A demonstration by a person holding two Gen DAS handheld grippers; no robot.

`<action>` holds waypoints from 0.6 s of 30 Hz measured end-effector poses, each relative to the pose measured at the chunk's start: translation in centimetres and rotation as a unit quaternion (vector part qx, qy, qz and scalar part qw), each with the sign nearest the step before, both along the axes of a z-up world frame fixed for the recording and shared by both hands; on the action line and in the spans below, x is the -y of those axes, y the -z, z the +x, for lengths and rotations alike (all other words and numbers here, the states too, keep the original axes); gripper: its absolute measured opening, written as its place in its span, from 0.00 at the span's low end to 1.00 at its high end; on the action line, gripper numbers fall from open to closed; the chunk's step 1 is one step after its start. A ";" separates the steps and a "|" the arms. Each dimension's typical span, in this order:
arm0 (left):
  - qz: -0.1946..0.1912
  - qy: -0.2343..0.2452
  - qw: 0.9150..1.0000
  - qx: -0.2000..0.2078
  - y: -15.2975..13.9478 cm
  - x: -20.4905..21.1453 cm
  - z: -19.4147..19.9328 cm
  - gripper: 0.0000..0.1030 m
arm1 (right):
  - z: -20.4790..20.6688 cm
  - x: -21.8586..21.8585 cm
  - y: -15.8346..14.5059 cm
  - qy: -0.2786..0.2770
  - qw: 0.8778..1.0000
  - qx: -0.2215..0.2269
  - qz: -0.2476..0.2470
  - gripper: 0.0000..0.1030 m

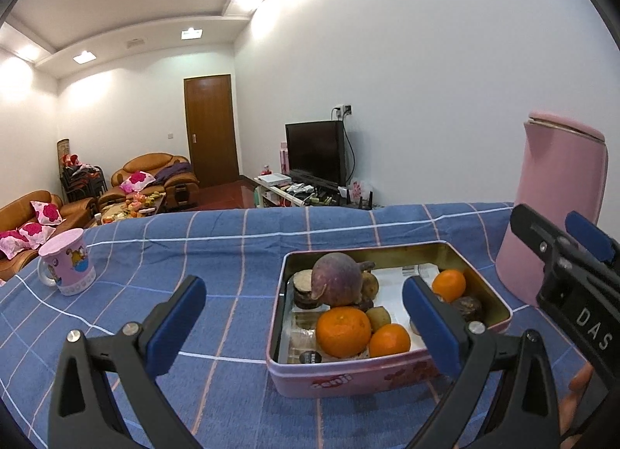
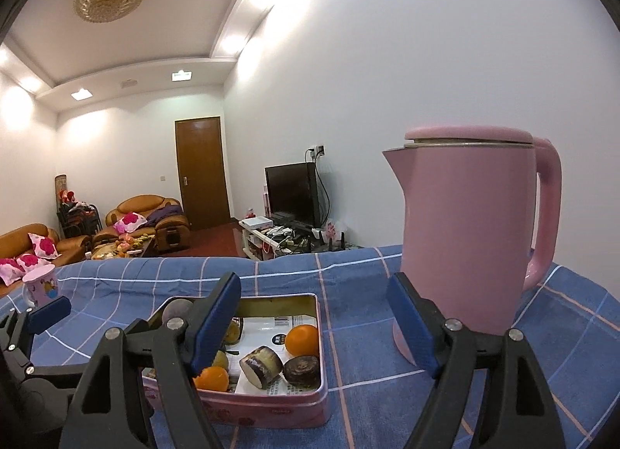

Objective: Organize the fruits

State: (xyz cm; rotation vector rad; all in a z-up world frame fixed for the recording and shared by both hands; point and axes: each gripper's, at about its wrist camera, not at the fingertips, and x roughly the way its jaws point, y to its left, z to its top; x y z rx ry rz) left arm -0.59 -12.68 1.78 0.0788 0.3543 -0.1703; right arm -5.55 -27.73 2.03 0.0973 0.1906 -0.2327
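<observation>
A pink rectangular tin (image 1: 348, 381) sits on the blue checked cloth and holds three oranges (image 1: 343, 330), a large purple round fruit (image 1: 336, 278), small brown fruits and dark cut pieces. It also shows in the right wrist view (image 2: 271, 408) with an orange (image 2: 301, 339) and cut pieces (image 2: 261, 365). My left gripper (image 1: 306, 323) is open and empty, just in front of and above the tin. My right gripper (image 2: 314, 323) is open and empty, above the tin's right side; it shows in the left wrist view (image 1: 573, 255).
A tall pink kettle (image 2: 465, 232) stands right of the tin, close to my right gripper's right finger. A pink mug (image 1: 68, 261) stands at the left of the table. The table's far edge drops to a living room with sofas and a TV.
</observation>
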 end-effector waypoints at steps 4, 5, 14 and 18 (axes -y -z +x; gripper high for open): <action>0.001 -0.001 1.000 -0.002 0.0 0.0 0.1 1.00 | 0.0 0.0 0.0 0.001 1.000 -0.001 0.003 0.77; 0.001 -0.001 1.000 -0.002 0.0 0.0 0.1 1.00 | 0.0 0.0 0.0 0.001 1.000 -0.002 0.004 0.77; 0.000 -0.002 1.000 -0.003 0.1 -0.1 0.1 1.00 | -0.1 -0.3 -0.1 0.000 1.000 -0.001 -0.004 0.77; -0.001 -0.005 1.000 -0.006 0.2 -0.2 0.2 1.00 | 0.0 -0.3 -0.1 0.000 1.000 -0.002 -0.003 0.77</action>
